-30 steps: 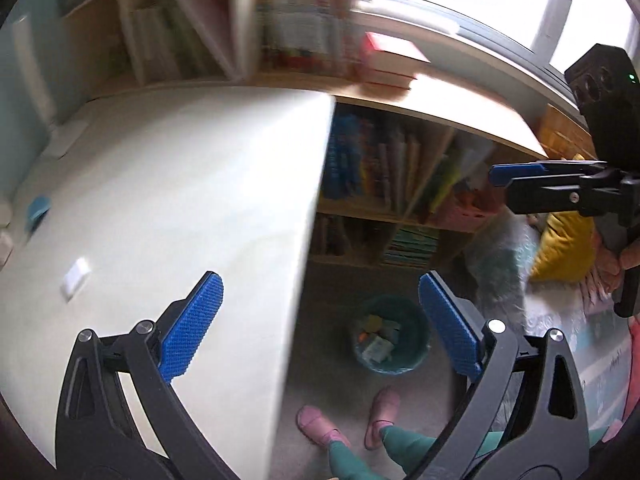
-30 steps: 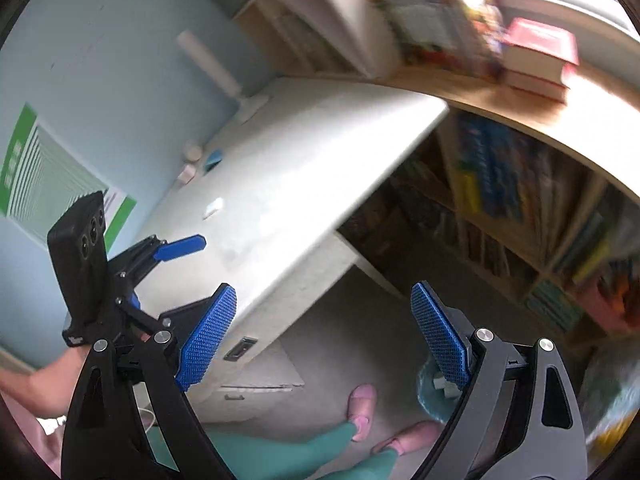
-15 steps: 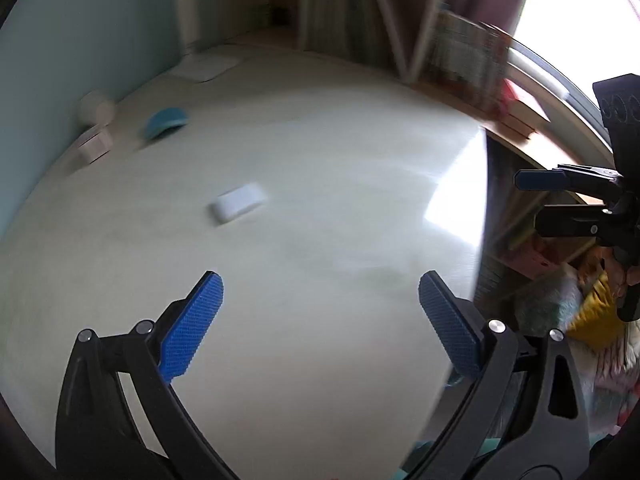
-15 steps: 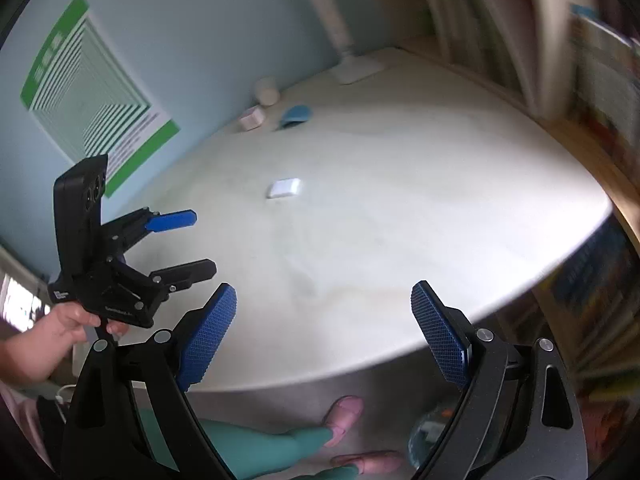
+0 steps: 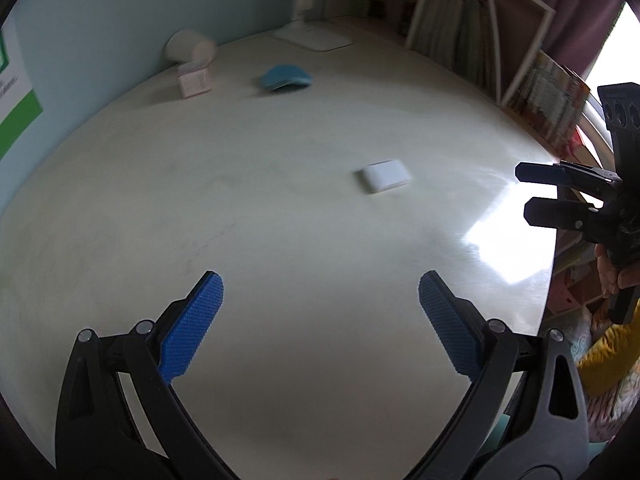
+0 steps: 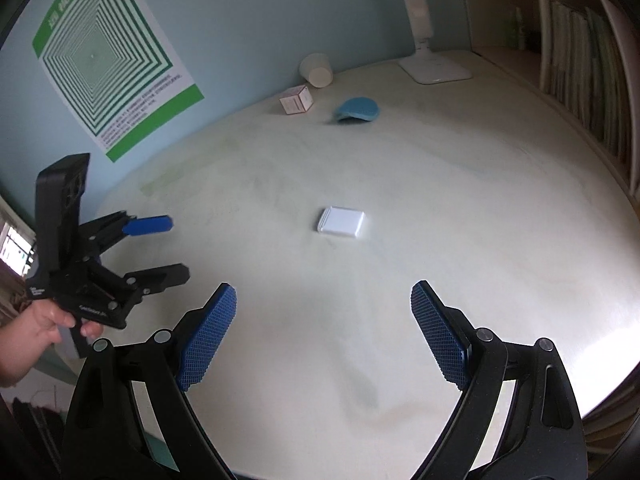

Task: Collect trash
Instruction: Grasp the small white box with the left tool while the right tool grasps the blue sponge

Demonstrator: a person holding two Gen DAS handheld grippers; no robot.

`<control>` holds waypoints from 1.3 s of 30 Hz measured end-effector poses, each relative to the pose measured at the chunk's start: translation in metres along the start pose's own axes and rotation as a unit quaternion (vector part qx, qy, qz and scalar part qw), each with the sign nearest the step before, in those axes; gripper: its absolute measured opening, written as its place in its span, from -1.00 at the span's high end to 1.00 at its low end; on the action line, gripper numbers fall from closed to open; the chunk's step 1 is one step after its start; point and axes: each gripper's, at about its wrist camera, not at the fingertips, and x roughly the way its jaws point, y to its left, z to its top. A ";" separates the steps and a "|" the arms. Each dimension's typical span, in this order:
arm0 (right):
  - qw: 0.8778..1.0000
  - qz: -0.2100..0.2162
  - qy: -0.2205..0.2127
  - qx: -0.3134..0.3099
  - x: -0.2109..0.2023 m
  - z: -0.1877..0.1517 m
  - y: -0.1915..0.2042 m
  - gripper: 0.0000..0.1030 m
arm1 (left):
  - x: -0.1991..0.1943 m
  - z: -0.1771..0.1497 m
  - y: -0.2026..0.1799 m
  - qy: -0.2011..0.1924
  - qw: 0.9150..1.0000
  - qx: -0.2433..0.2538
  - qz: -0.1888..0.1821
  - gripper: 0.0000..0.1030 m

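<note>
A flat white packet (image 5: 385,175) lies near the middle of the pale desk (image 5: 280,240); it also shows in the right wrist view (image 6: 341,221). Farther back lie a blue crumpled piece (image 5: 285,77) (image 6: 357,109), a small pink-white box (image 5: 195,80) (image 6: 296,99) and a tipped paper cup (image 5: 189,46) (image 6: 316,69) by the wall. My left gripper (image 5: 320,308) (image 6: 156,246) is open and empty over the desk's near part. My right gripper (image 6: 324,320) (image 5: 528,190) is open and empty at the desk's right side.
A white lamp base (image 5: 313,37) (image 6: 436,68) stands at the back. Bookshelves (image 5: 472,36) line the right side. A green-striped poster (image 6: 108,60) hangs on the blue wall. The desk's right edge (image 5: 548,280) drops to lower shelves and cushions.
Both grippers swung up from the floor and bin to face the desktop. The white packet and the back objects have come closer into view. Both grippers stayed open.
</note>
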 end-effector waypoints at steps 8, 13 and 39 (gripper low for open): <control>0.997 -0.003 0.043 -0.063 0.042 0.018 -0.001 -0.72 | 0.013 0.008 0.020 0.005 0.999 -0.041 0.010 -0.86; 0.991 -0.003 0.068 -0.111 0.066 0.035 -0.008 -0.72 | 0.022 0.021 0.024 0.002 0.998 -0.065 0.014 -0.86; 0.981 0.045 0.081 -0.169 0.120 0.130 -0.056 -0.72 | 0.096 0.079 -0.038 0.047 0.998 0.052 -0.002 -0.86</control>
